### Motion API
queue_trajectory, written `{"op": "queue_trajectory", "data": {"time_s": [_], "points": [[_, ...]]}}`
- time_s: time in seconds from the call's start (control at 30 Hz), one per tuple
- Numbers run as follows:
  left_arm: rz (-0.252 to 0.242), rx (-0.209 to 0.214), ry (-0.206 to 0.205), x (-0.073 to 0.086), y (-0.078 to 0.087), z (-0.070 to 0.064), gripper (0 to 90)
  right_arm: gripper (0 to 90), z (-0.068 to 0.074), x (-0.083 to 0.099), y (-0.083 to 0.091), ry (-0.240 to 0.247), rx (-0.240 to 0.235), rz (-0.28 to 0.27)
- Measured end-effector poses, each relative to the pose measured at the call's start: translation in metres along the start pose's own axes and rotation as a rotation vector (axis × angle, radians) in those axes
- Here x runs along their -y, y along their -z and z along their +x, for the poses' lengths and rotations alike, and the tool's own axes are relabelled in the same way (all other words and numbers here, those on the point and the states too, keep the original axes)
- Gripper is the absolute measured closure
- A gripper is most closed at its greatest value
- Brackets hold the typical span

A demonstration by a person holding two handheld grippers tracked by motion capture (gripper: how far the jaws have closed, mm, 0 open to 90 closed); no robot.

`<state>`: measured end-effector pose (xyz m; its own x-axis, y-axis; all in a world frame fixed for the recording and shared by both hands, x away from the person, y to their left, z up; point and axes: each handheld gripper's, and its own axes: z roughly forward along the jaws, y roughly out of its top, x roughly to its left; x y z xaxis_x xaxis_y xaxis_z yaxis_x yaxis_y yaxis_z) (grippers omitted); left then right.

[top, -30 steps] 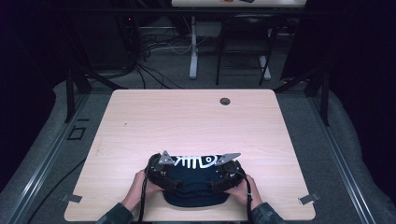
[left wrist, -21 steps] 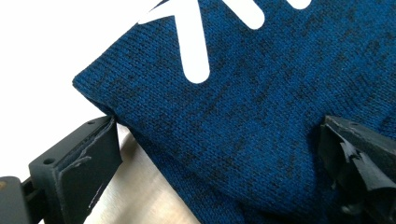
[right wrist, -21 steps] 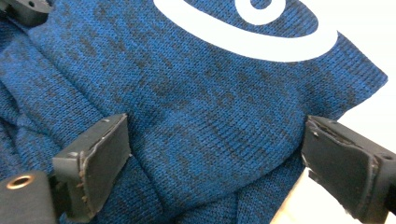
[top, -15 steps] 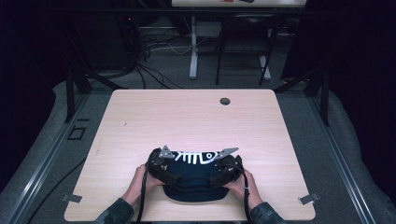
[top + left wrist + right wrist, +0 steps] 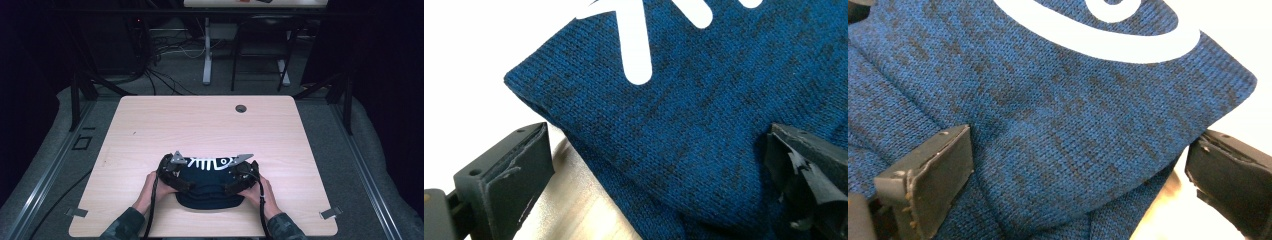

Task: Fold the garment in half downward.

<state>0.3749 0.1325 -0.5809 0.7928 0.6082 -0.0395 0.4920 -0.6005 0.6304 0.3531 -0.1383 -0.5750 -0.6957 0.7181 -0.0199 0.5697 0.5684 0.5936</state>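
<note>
A dark blue knit hat (image 5: pixel 209 186) with a white fish-skeleton print (image 5: pixel 210 163) lies flat on the wooden table (image 5: pixel 200 125), close to its near edge. My left gripper (image 5: pixel 173 173) is at the hat's left side and my right gripper (image 5: pixel 243 175) at its right side, each held by a hand. In the left gripper view the jaws stand wide apart around a corner of the hat (image 5: pixel 674 125), so the left gripper (image 5: pixel 659 175) is open. The right gripper (image 5: pixel 1080 185) is open too, with a corner of the hat's fabric (image 5: pixel 1073 125) lying between its jaws.
A round cable hole (image 5: pixel 241 108) sits near the table's far edge. Tape tabs mark the near corners (image 5: pixel 77 212) (image 5: pixel 331 213). Beyond the table are floor cables (image 5: pixel 160 75) and a dark chair frame (image 5: pixel 260 55). Bare tabletop stretches between the hat and the far edge.
Both grippers have slid a little away from the person and closer together along the hat's sides. The hat has stayed on the table.
</note>
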Motion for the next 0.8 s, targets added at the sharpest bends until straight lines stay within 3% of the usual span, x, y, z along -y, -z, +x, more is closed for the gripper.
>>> {"op": "queue_trajectory", "data": {"time_s": [0.2,0.3,0.43,0.57,0.8], "points": [[0.001,0.010,0.004,-0.001,0.001,0.002,0.4,0.0,-0.003,0.001,-0.002,-0.022,-0.018,-0.024],[-0.013,0.021,0.026,0.000,0.001,0.003,0.4,0.0,-0.006,0.002,-0.001,-0.036,-0.037,-0.023],[-0.035,0.036,0.040,0.000,0.005,0.004,0.2,0.0,-0.005,0.001,0.003,-0.044,-0.046,-0.064],[-0.101,0.025,0.057,-0.003,0.019,0.004,0.2,0.0,-0.001,-0.001,0.012,-0.042,-0.050,-0.107],[-0.146,0.019,0.060,0.007,0.038,0.004,0.2,0.0,-0.003,0.003,0.029,-0.041,-0.035,-0.134]]}}
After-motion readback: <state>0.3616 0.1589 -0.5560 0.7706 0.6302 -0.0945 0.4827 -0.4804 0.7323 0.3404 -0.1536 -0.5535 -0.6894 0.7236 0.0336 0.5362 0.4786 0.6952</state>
